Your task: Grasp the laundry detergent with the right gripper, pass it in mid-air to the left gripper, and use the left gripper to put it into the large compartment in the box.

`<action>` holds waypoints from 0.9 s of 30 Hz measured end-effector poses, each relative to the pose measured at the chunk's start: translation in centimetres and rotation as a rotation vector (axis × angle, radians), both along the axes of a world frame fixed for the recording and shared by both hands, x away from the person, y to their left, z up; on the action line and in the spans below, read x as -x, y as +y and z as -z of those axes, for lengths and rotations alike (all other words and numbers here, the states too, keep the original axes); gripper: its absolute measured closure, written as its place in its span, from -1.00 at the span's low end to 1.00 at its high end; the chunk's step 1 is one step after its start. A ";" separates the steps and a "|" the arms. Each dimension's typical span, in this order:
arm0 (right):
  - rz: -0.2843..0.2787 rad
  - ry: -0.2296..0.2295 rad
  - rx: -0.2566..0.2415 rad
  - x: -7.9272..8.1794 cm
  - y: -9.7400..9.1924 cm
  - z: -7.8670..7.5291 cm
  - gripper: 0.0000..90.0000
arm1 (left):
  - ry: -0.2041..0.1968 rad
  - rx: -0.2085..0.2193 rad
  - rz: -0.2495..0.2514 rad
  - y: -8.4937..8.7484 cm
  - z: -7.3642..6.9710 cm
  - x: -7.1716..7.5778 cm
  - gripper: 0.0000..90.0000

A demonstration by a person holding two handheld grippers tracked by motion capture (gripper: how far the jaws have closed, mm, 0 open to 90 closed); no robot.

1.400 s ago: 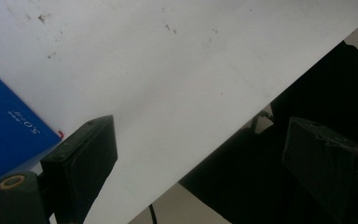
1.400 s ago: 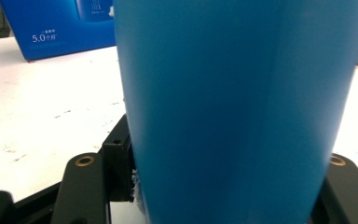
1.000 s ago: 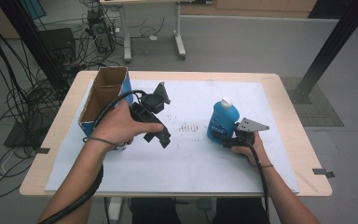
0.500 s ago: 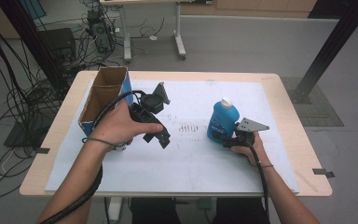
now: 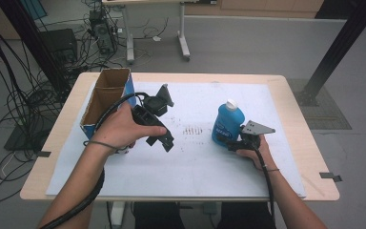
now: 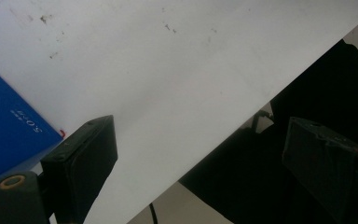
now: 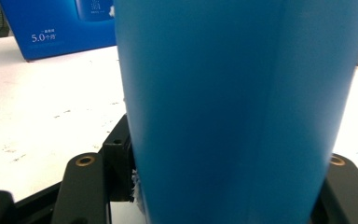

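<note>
Upright blue bottle [image 5: 228, 123] w/ white cap, clamped by right gripper [image 5: 230, 141]; left gripper [image 5: 161, 138] agape, empty.

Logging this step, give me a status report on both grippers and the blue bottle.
Right gripper shut on blue bottle, upright on white mat. Left gripper open, empty, beside the cardboard box. Nothing between bottle and box.

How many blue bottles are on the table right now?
1. The blue bottle stands upright on the white sheet, right of the middle, held in the right gripper. The open box could hide more.
</note>
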State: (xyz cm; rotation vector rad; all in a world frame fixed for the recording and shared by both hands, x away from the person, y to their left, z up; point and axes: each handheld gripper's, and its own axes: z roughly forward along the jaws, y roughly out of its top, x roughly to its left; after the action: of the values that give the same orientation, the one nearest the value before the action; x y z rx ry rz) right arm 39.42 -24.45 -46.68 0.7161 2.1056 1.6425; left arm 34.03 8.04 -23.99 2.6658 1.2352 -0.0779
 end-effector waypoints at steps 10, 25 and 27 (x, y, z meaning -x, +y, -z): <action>-0.008 0.011 -0.012 -0.1 -0.1 0.0 -0.10 | -0.017 -0.002 0.013 0.1 -0.9 -0.1 -0.77; -0.048 0.053 -0.021 0.1 -1.0 -1.3 -0.10 | -0.044 0.008 0.076 -0.1 -1.9 -1.3 -0.77; -0.064 0.050 -0.016 0.2 -1.2 -2.0 -0.10 | -0.045 0.009 0.089 -0.1 -2.0 -1.4 -0.77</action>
State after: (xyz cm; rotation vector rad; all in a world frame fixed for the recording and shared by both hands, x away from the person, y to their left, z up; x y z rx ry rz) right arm 39.22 -25.63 -44.67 0.7089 2.1741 1.6931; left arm 35.46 7.90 -22.00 2.6990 1.0999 -0.0363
